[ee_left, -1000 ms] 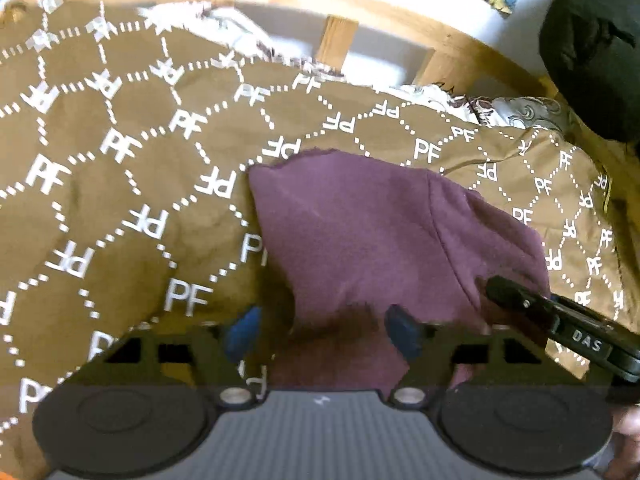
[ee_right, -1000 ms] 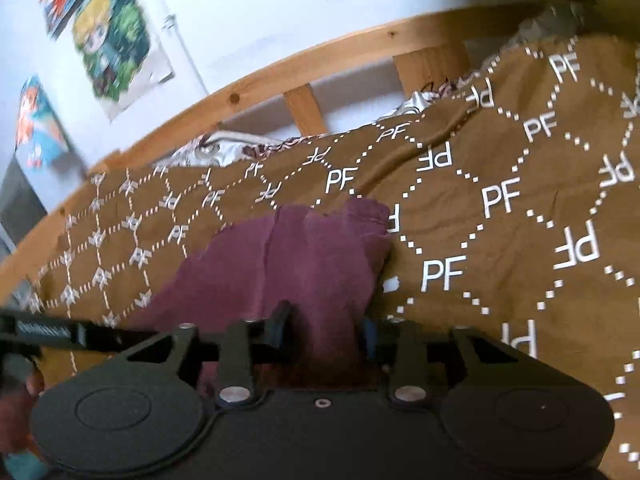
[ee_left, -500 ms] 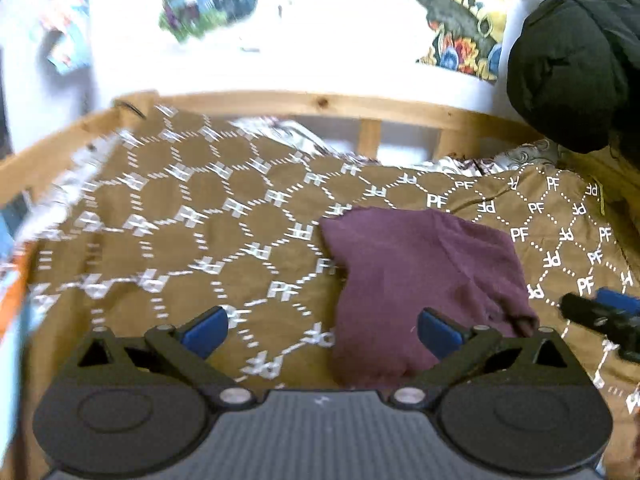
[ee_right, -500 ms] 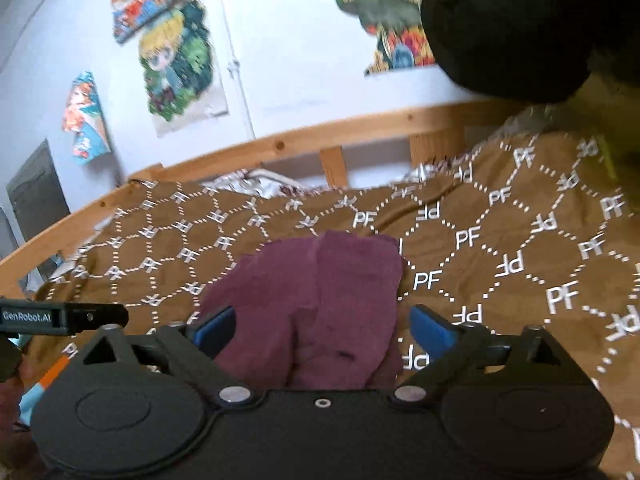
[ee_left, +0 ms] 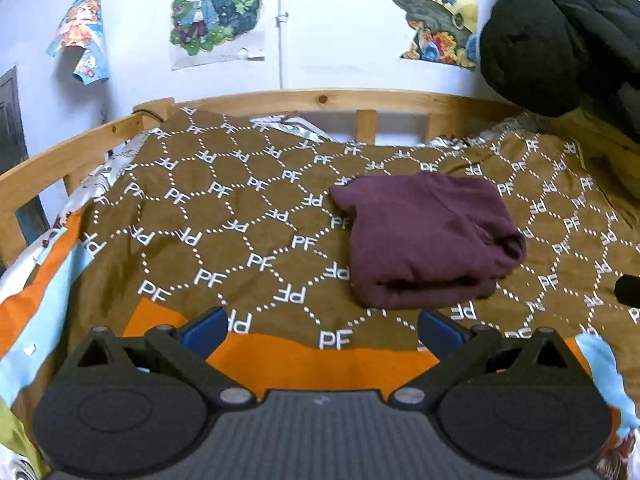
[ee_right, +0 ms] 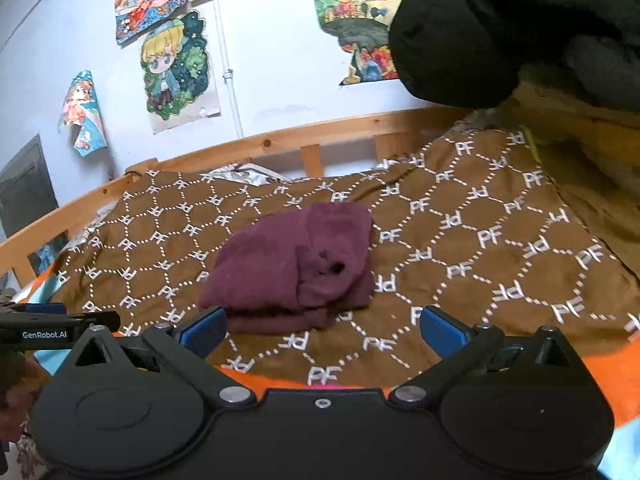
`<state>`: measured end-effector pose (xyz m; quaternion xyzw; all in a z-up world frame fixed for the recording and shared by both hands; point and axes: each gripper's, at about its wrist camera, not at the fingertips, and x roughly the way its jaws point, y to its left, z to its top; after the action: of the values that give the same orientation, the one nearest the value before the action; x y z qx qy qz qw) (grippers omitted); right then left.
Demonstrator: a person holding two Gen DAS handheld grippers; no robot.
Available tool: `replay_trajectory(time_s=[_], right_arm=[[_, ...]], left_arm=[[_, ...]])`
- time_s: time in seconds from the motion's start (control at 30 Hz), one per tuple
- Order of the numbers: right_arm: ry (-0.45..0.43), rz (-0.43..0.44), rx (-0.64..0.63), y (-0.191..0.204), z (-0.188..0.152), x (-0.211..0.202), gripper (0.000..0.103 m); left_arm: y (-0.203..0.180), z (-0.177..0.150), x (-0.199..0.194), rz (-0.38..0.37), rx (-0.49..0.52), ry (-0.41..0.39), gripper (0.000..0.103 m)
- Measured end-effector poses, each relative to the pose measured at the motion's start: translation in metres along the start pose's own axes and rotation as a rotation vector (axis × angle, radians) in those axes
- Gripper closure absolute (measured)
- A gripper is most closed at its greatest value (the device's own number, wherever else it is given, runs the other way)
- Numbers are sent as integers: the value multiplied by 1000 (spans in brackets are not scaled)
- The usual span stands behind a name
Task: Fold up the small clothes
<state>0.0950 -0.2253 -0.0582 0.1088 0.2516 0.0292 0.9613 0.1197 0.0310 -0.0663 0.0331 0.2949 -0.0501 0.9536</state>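
Note:
A maroon garment (ee_left: 428, 240) lies folded in a compact bundle on the brown patterned blanket (ee_left: 224, 220); it also shows in the right wrist view (ee_right: 296, 268). My left gripper (ee_left: 322, 326) is open and empty, held back from the garment, which lies ahead and to its right. My right gripper (ee_right: 322, 326) is open and empty, just short of the garment's near edge. The left gripper's body (ee_right: 48, 326) shows at the left edge of the right wrist view.
A wooden bed rail (ee_left: 320, 100) runs round the far side and left. A black jacket (ee_left: 560, 40) hangs at the upper right. An orange and light blue cloth (ee_left: 320, 364) lies under the blanket's near edge. Posters (ee_left: 216, 8) hang on the wall.
Both grippers were shut on the maroon garment a second ago; they have opened, let it go and drawn back toward the near edge. The garment stays folded on the blanket.

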Motion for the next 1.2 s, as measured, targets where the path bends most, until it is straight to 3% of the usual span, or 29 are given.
replay_trajectory(time_s=[0.33, 1.2], right_arm=[[26, -36, 35, -12, -12, -3, 1], [49, -18, 45, -12, -17, 6, 1]], left_arm=[[-9, -11, 4, -7, 19, 31, 0], [-9, -11, 10, 1, 4, 68, 0]])
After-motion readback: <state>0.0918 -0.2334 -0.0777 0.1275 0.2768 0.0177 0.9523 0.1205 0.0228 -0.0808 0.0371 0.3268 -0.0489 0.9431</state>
